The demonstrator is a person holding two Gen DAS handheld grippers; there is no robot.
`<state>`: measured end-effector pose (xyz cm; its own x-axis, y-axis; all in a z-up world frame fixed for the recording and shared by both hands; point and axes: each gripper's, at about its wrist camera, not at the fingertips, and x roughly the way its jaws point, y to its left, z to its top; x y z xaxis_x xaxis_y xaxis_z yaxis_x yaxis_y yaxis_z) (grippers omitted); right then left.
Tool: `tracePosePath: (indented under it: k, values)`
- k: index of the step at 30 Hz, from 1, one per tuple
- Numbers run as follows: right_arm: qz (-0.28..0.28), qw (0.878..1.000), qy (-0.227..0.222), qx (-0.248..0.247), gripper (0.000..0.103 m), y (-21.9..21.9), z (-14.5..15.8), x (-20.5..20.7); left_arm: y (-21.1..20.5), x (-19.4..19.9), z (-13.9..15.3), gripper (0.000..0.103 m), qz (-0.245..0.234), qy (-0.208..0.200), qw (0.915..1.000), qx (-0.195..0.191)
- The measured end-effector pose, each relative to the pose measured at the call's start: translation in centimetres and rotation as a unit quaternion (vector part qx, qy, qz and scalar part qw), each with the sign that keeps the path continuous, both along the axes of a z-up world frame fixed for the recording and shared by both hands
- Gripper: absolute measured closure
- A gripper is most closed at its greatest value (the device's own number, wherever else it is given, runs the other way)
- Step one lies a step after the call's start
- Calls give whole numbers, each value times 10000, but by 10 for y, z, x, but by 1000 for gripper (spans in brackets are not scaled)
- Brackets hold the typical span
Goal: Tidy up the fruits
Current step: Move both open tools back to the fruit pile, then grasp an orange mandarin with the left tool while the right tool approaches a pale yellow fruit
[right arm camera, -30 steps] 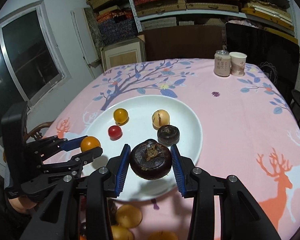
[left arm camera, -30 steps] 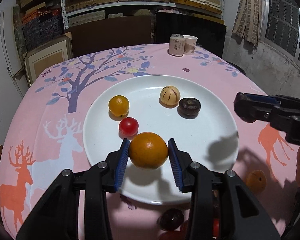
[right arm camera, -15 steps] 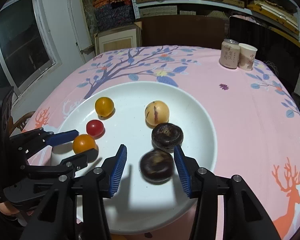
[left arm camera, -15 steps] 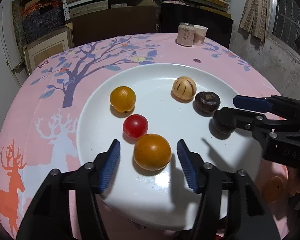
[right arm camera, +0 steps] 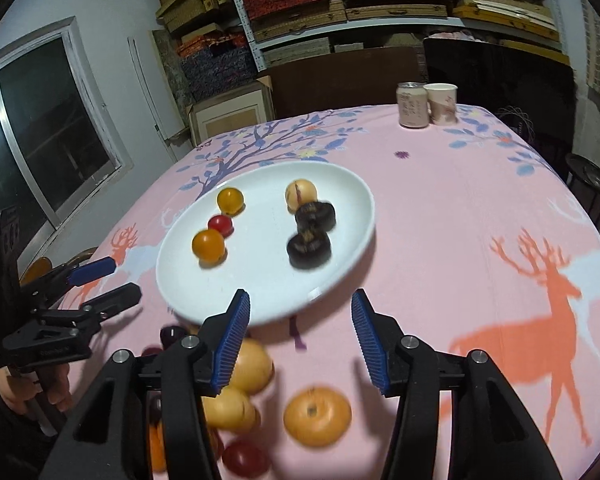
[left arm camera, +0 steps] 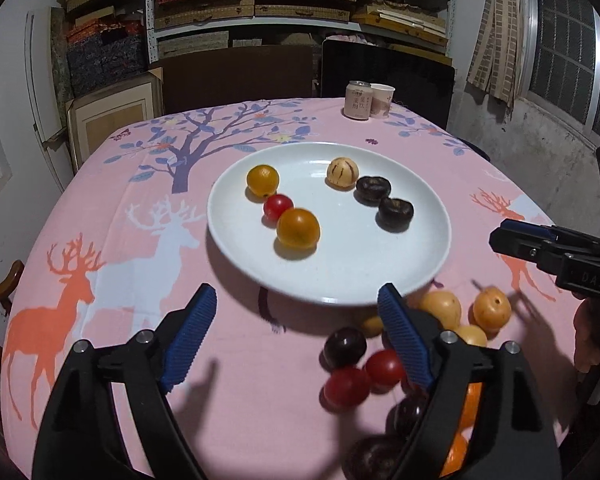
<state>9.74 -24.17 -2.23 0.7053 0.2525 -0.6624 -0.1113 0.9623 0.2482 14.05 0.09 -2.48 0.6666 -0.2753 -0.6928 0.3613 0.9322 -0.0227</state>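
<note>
Left wrist: left claw [left arm camera: 296,320] opening, empty, before plate [left arm camera: 340,292] edge.

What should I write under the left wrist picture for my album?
Left gripper, jaws opening and empty, backs off a white plate holding six fruits; more fruit waits on the pink deer tablecloth.

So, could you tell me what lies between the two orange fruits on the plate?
A small red tomato sits between the orange fruits, clearest in the left wrist view.
</note>
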Motion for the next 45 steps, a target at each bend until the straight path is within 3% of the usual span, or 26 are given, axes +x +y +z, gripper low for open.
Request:
tracePosePath:
  k: [5, 11, 16, 22, 25, 26, 28, 29, 34, 38, 45]
  values:
    - [-48, 9996, -89, -267, 48, 0, -17, -46, 21, -44, -19, 22, 106, 186, 9997, -83]
    - [-110, 9998, -7, 146, 48, -11, -38, -67, 34, -72, -44, 22, 236, 453, 9986, -136]
    - [-112, 9993, -118, 347, 44, -17, -39, -73, 13, -95, -42, 22, -69, 202, 9992, 331]
    - [-137, 9978, -179, 624, 44, -25, -39, -75, -4, -120, -19, 22, -451, -18, 9990, 45]
    - [-152, 9974, -188, 683, 44, -26, -39, -75, -27, -136, -18, 24, -814, -125, 9964, 183]
    - [-153, 9974, -186, 683, 44, -26, -39, -75, -35, -137, -21, 26, -888, -134, 9956, 268]
    - [-155, 9973, -192, 687, 44, -26, -39, -75, -47, -138, -31, 47, -1082, 10, 9932, 422]
    - [-156, 9972, -199, 697, 44, -27, -39, -75, -51, -137, -36, 50, -1146, 125, 9923, 443]
    - [-158, 9971, -200, 722, 44, -28, -40, -75, -52, -132, -44, 53, -1062, 62, 9932, 465]
    - [-157, 9970, -197, 727, 44, -28, -40, -75, -57, -131, -52, 54, -1037, -148, 9917, 742]
    - [-152, 9969, -195, 741, 44, -29, -41, -74, -62, -132, -54, 47, -1060, -233, 9900, 896]
